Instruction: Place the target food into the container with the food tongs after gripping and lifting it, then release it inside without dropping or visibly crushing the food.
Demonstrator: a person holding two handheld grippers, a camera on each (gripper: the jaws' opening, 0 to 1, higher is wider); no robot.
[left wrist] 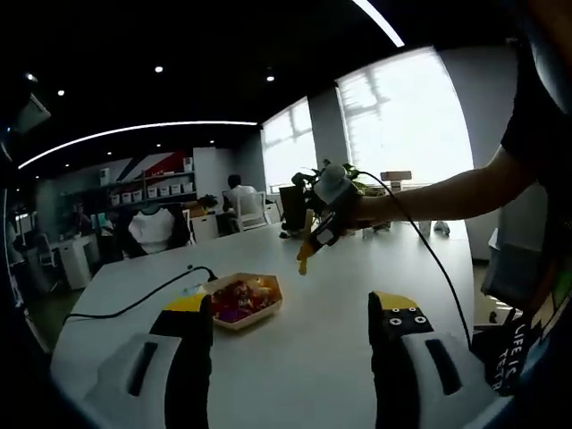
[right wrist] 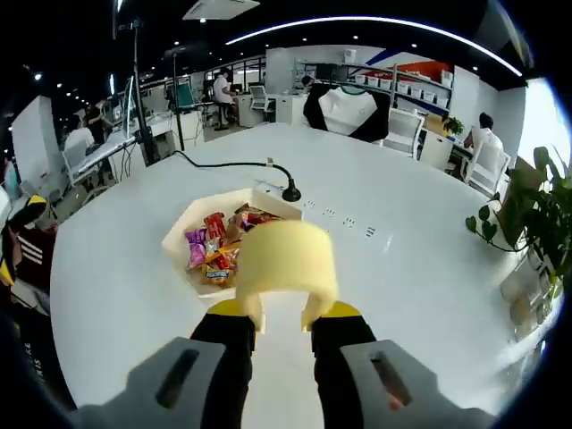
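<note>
A pale hexagonal tray (left wrist: 269,309) of wrapped candies (left wrist: 238,298) sits on the white table (left wrist: 322,357). My left gripper (left wrist: 293,315) stands open just short of the tray, nothing between its jaws. The right gripper (left wrist: 323,223), held by a person's arm, hovers above and beyond the tray with yellow food tongs (left wrist: 306,251) hanging from it. In the right gripper view, my right gripper (right wrist: 284,313) is shut on the yellow tongs (right wrist: 286,259), which point toward the tray (right wrist: 179,234) and its candies (right wrist: 213,250). The tong tips are hidden.
A black cable (right wrist: 223,164) runs across the table to a plug (right wrist: 290,192) beside flush sockets behind the tray. Potted plants (right wrist: 527,214) stand at the table's right edge. Chairs, desks and seated people fill the office behind.
</note>
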